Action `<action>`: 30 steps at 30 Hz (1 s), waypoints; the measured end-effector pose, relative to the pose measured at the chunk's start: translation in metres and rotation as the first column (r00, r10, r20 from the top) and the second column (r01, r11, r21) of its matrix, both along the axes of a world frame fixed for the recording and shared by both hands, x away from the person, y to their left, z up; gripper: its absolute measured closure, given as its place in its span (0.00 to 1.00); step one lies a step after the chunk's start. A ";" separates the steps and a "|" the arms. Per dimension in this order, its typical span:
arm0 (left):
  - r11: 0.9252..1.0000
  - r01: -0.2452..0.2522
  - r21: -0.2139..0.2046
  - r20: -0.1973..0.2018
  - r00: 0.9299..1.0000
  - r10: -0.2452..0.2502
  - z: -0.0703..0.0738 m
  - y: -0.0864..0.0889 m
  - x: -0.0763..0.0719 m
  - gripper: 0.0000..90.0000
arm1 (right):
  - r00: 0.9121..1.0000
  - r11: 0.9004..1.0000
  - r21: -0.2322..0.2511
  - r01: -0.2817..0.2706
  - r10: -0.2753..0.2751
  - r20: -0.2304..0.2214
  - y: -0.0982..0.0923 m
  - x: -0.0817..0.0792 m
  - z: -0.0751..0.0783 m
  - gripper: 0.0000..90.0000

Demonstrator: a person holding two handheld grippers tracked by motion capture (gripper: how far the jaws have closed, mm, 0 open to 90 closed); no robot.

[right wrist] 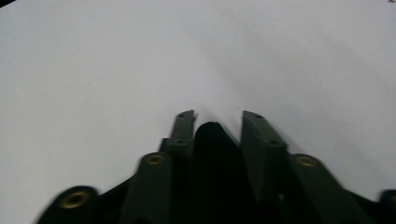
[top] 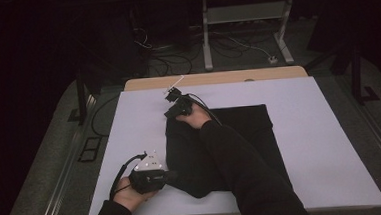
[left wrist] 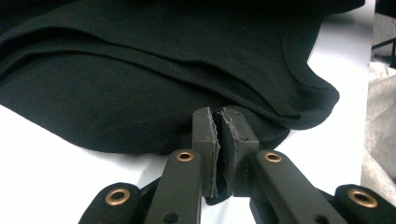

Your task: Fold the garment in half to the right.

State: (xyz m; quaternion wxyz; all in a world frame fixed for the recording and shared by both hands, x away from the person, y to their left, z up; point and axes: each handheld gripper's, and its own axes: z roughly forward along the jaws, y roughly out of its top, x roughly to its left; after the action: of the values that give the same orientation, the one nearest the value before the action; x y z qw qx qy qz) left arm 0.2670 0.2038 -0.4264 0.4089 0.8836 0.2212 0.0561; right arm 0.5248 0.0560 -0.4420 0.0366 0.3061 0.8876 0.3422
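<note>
A black garment (top: 245,134) lies folded on the white board (top: 331,144). At its near left edge my left gripper (top: 170,175) points right, and the left gripper view has its jaws (left wrist: 218,126) pressed together on the edge of the black cloth (left wrist: 140,93). My right gripper (top: 172,108) sits at the garment's far left corner, reached across by a black sleeve. In the right gripper view a rounded fold of black cloth (right wrist: 212,154) stands between the jaws (right wrist: 217,119), which close on it low down over the white board (right wrist: 93,70).
The board rests on a wooden table (top: 217,78) whose far edge shows behind it. Beyond lie floor cables (top: 171,63) and a metal stand's legs (top: 206,36). Bare white board stretches to the right and left of the garment.
</note>
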 end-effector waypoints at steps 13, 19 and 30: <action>1.000 -0.005 -0.004 0.011 1.000 0.005 0.003 -0.001 -0.002 0.92 | 1.000 1.000 0.004 -0.016 0.016 -0.014 -0.013 -0.003 0.022 0.95; 1.000 -0.013 -0.014 0.017 1.000 0.013 0.004 -0.002 -0.002 0.92 | 1.000 1.000 0.011 -0.025 0.025 -0.007 -0.021 -0.005 0.033 0.96; 0.999 -0.004 -0.034 0.043 0.999 0.006 0.011 -0.014 0.000 0.92 | 1.000 0.999 0.032 -0.024 0.024 0.002 -0.039 -0.012 0.044 0.96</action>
State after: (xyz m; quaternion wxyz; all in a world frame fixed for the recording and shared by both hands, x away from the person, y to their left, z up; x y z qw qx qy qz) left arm 0.2673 0.1893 -0.4150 0.4281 0.8747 0.2154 0.0722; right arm 0.5132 0.0174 -0.3975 0.0286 0.2957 0.8856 0.3569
